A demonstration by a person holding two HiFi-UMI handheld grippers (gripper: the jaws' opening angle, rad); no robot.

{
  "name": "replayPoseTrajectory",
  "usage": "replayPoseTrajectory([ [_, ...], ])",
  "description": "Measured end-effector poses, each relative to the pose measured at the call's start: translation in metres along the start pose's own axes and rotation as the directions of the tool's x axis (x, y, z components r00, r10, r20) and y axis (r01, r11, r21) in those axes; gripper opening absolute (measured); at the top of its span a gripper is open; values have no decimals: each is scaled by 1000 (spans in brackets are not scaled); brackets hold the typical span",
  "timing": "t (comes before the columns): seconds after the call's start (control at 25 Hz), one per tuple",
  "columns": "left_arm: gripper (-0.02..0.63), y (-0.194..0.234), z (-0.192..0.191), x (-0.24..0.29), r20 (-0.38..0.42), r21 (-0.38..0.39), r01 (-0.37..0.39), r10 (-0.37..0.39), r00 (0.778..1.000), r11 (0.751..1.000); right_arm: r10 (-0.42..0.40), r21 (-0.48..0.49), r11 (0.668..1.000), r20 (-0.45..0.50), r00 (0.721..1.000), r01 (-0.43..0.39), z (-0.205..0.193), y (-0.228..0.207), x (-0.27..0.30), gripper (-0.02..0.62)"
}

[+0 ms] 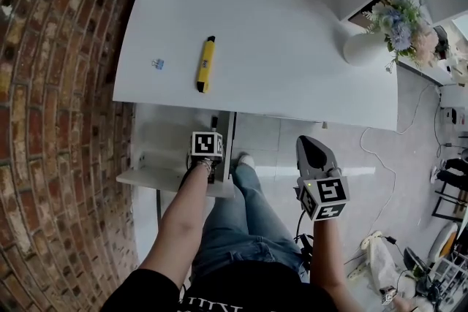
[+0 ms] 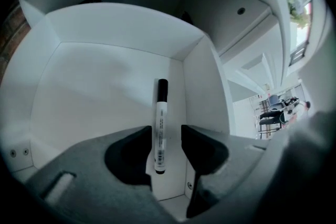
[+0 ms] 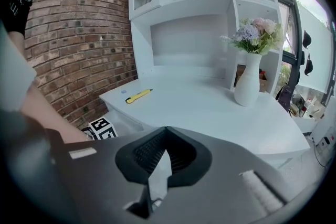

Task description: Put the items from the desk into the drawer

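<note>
1. The white table (image 1: 292, 47) carries 2 remaining items; the drawer (image 2: 105, 86) stands pulled out below its left edge.
2. The left tool (image 2: 165, 132) reaches down into the drawer. Its jaws stand apart, not pressing the marker (image 2: 161, 113) that lies between them.
3. The right tool (image 3: 167, 136) is closed and empty, clear of the table.
4. The yellow pen-shaped item (image 1: 205, 63) appears light and rigid: grip across mid-body.
5. The marker's smooth round barrel is likely to roll.
6. The blue clip (image 1: 157, 63) is tiny and hard: pinch squarely, since it may slip.
</note>
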State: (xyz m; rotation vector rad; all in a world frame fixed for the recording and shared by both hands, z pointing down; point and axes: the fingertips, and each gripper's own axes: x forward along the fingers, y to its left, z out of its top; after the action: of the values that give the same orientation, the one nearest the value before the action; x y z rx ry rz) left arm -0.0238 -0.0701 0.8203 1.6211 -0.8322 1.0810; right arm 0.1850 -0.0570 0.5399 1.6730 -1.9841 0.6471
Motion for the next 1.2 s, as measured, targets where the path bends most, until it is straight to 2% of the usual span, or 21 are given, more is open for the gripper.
replayPoseTrajectory([
  [0.16,174,-2,9,-23,49,-4,6,-5,999,1000,16,-9,1000,28,999,-15,16,3,-3,6],
  [0.36,175,-9,25,-63,148,0,25,-25,989,1000,42,-27,999,72,997,-41,41,10,-9,6],
  [0.64,175,-17,54,-126,316,81,4,-30,948,997,61,-56,997,158,985,-53,80,13,-25,6],
  [0.76,175,-20,66,-155,397,104,-23,-20,918,994,65,-63,997,189,980,-54,92,11,-32,6],
  [0.92,175,-24,82,-197,501,123,-66,-5,865,990,72,-72,996,233,970,-57,109,7,-40,6],
  [1.2,175,-36,106,-263,668,146,-129,-1,744,981,90,-92,994,291,952,-66,134,5,-48,6],
])
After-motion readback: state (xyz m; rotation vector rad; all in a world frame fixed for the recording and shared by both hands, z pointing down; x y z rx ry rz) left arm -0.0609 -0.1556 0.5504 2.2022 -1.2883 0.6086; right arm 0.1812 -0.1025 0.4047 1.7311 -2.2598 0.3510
